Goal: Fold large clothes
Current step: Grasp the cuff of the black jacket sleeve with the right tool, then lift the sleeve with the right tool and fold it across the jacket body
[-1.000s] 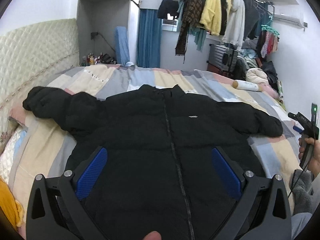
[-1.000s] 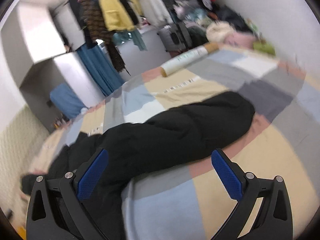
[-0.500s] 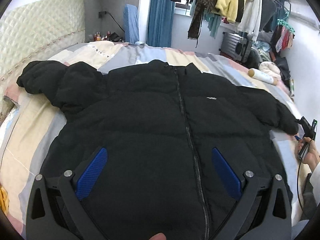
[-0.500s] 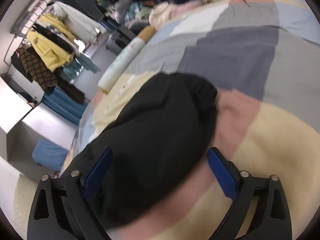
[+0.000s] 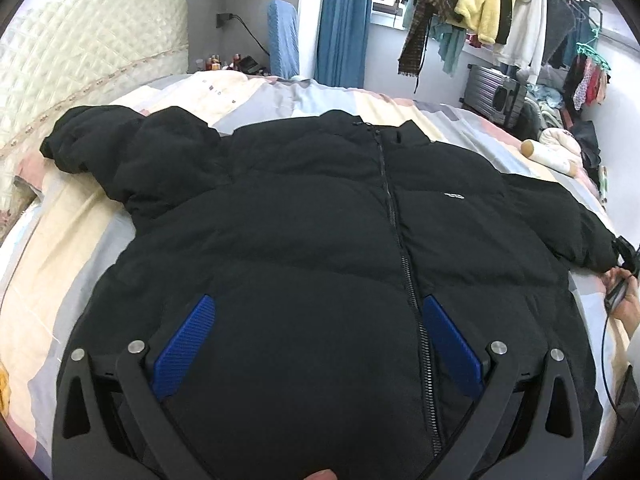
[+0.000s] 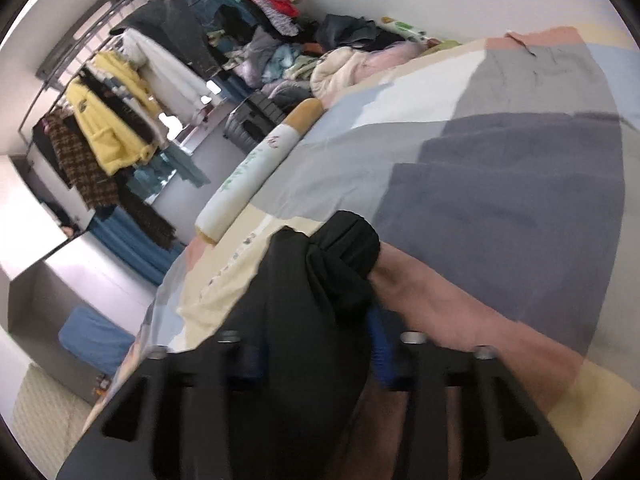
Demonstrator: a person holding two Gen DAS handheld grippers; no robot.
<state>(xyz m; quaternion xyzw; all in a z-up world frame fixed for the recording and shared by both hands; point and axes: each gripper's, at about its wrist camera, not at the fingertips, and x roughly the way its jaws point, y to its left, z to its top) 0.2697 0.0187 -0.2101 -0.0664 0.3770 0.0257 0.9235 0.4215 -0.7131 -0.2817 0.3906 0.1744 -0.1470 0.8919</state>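
Observation:
A large black puffer jacket [image 5: 320,220] lies face up, zipped, on the patchwork bed [image 5: 60,216], sleeves spread to both sides. My left gripper [image 5: 316,320] is open and empty, hovering over the jacket's lower front. My right gripper [image 6: 316,344] is shut on the cuff end of the jacket's right sleeve [image 6: 336,256], which bunches between the blue pads. In the left wrist view the right gripper [image 5: 624,256] shows at the tip of that sleeve at the far right edge.
A white and tan bolster pillow [image 6: 256,164] lies at the far bed edge. A clothes rack [image 5: 480,8] with hanging garments, a grey suitcase [image 5: 496,96] and a pile of clothes [image 6: 320,56] stand beyond the bed. A quilted headboard [image 5: 80,48] is at the left.
My right gripper moved onto the sleeve cuff and closed on it. My left gripper moved forward and lower over the jacket's front, still open.

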